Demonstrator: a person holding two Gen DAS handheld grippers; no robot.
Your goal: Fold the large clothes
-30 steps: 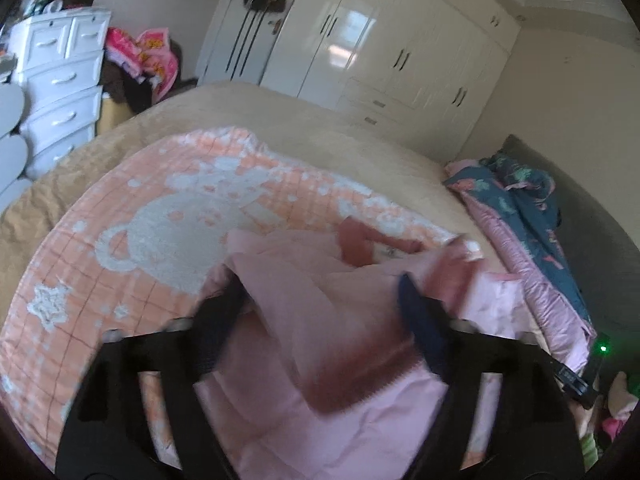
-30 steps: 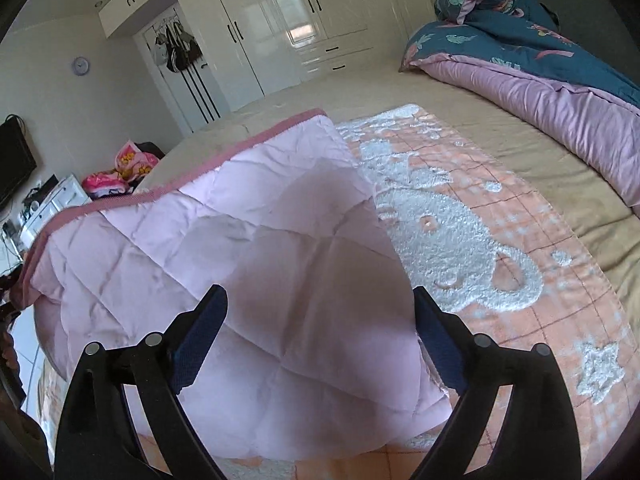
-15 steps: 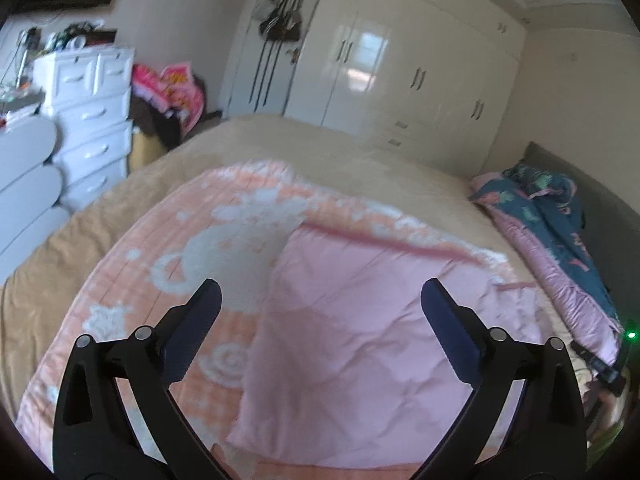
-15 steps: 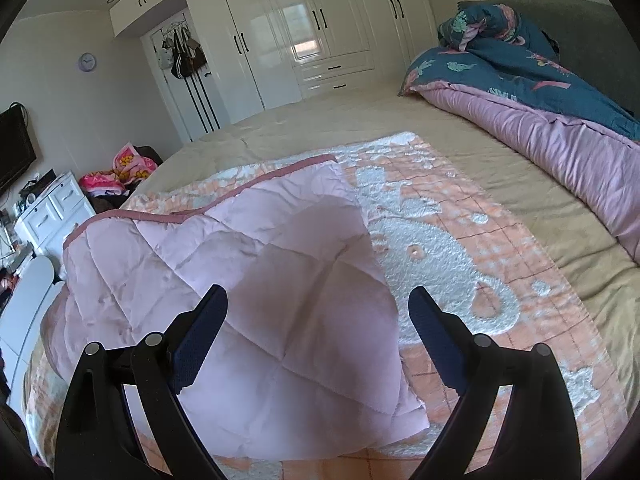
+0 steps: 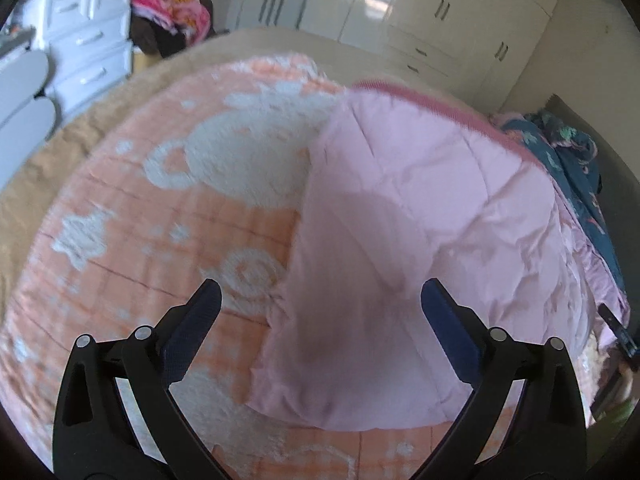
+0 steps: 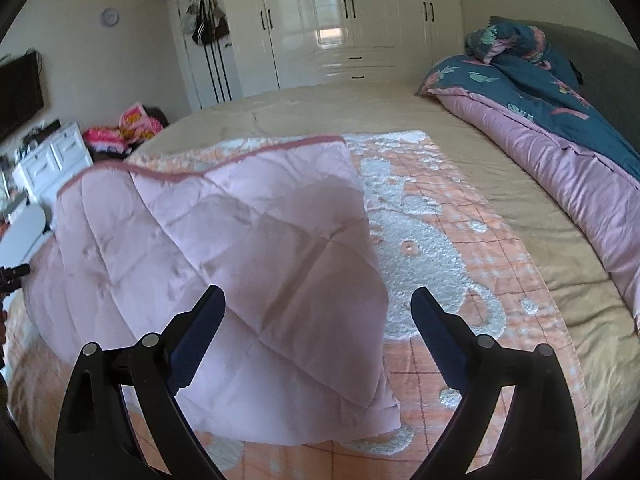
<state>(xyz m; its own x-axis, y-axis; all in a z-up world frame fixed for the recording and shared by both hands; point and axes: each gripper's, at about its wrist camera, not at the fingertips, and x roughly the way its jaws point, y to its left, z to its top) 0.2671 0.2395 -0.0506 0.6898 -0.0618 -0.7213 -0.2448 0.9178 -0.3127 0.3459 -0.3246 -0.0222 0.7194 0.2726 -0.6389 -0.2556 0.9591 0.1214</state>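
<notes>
A pale pink quilted garment (image 5: 420,240) with a darker pink hem lies folded and flat on an orange-and-white blanket (image 5: 160,208) on the bed. It also shows in the right wrist view (image 6: 248,264). My left gripper (image 5: 320,308) is open and empty, hovering over the garment's near left edge. My right gripper (image 6: 318,308) is open and empty above the garment's near right corner.
A rolled blue-and-pink duvet (image 6: 560,132) lies along the bed's right side. White drawers (image 5: 88,40) and a pile of pink clothes (image 5: 172,8) stand left of the bed. White wardrobes (image 6: 340,20) line the far wall. The tan bedsheet (image 6: 480,152) surrounds the blanket.
One second ago my left gripper was among the bunched garment. The garment has since been laid flat and folded, both grippers hold nothing, and the left one has dropped closer.
</notes>
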